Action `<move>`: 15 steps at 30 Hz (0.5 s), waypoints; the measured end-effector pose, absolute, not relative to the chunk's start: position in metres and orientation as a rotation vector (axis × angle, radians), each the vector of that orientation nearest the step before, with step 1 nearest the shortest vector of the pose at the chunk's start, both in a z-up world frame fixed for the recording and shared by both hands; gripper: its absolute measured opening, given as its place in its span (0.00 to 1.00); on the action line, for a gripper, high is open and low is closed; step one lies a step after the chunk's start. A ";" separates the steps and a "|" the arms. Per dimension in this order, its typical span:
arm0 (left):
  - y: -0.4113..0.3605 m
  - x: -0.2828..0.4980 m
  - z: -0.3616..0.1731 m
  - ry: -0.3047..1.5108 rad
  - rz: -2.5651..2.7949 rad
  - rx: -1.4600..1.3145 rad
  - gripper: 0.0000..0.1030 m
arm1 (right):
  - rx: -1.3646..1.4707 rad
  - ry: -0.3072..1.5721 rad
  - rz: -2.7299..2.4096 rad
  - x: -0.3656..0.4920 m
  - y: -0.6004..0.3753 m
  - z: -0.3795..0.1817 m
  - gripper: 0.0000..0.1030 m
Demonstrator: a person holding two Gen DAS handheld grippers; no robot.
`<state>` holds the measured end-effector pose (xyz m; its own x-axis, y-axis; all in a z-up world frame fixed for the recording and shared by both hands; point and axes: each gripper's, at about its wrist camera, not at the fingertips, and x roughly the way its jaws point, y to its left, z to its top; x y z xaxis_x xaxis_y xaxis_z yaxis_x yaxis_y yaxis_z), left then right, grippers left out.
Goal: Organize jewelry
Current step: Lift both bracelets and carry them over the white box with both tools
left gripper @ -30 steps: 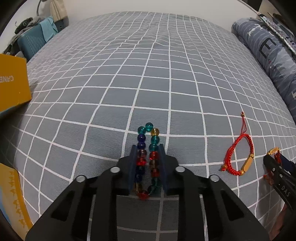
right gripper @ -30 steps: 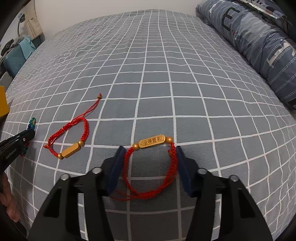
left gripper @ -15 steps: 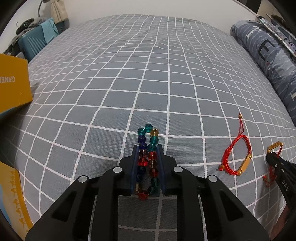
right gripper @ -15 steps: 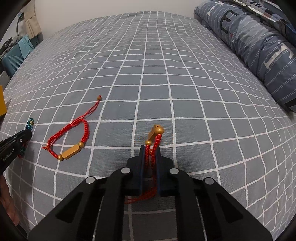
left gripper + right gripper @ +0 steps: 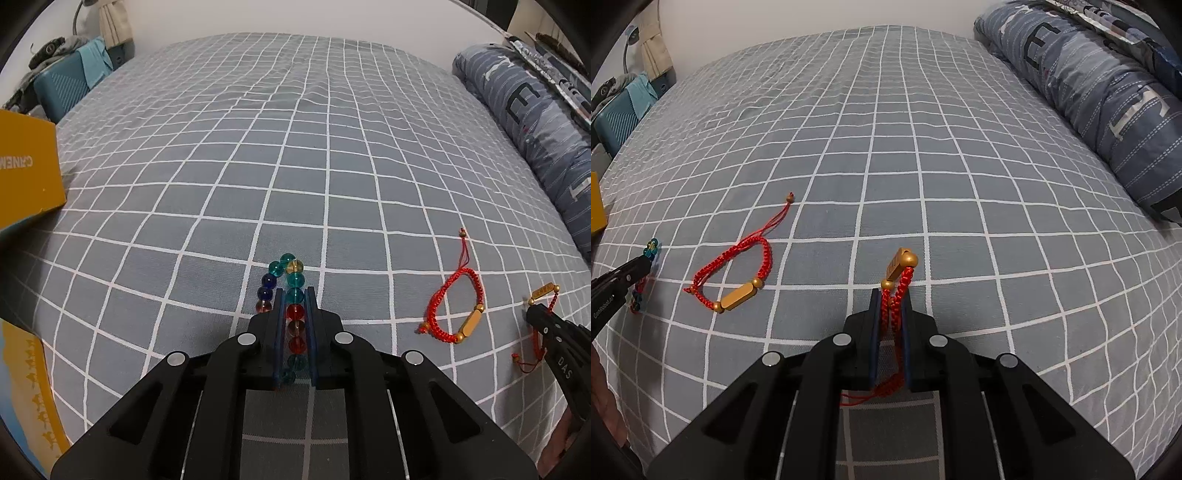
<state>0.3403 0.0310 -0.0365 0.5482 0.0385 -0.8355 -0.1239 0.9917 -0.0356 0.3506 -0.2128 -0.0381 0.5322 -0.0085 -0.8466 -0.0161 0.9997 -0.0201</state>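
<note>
Left gripper (image 5: pixel 294 295) pinches round glass bead bracelet (image 5: pixel 286 275) on checked bedsheet (image 5: pixel 295 166). Right gripper (image 5: pixel 890 295) pinches braided red cord bracelet (image 5: pixel 899 284); second cord bracelet (image 5: pixel 735 273) lies left, free.

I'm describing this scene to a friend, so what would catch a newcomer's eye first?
Bright jewelry on the grey checked bedsheet: the left gripper has its jaws shut on a multicoloured glass bead bracelet, and the right gripper is shut on a red braided bracelet. A second red cord bracelet lies loose between them.
</note>
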 end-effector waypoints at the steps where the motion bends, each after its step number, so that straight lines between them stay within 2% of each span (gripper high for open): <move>1: 0.031 0.339 -0.036 0.984 0.095 -0.096 0.09 | -0.025 1.007 0.004 0.350 -0.213 -0.037 0.08; 15: 0.029 0.314 -0.001 0.955 0.040 -0.136 0.09 | -0.006 0.966 0.011 0.330 -0.208 -0.010 0.08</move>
<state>0.3140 0.0293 -0.0008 0.5776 -0.0262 -0.8159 -0.0942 0.9907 -0.0984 0.3301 -0.2082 -0.0104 0.5684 0.0066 -0.8227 -0.0124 0.9999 -0.0005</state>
